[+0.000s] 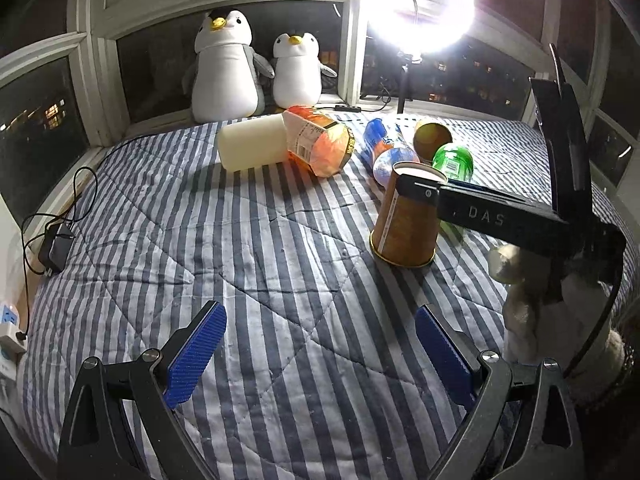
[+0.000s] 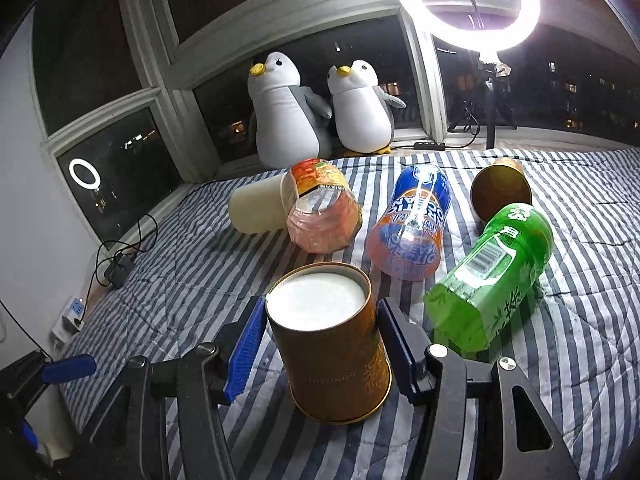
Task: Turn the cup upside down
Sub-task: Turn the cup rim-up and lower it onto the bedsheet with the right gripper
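A brown paper cup stands upside down on the striped quilt, white base up, rim on the fabric. My right gripper has its blue pads on both sides of the cup, touching or nearly touching it. In the left wrist view the same cup stands at the right with the right gripper's black finger against it. My left gripper is open and empty, low over the quilt, well short of the cup.
Lying behind the cup: a cream cylinder, an orange bottle, a blue-orange bottle, a green bottle and a second brown cup. Two plush penguins sit at the window. A ring light glares. Charger and cables lie left.
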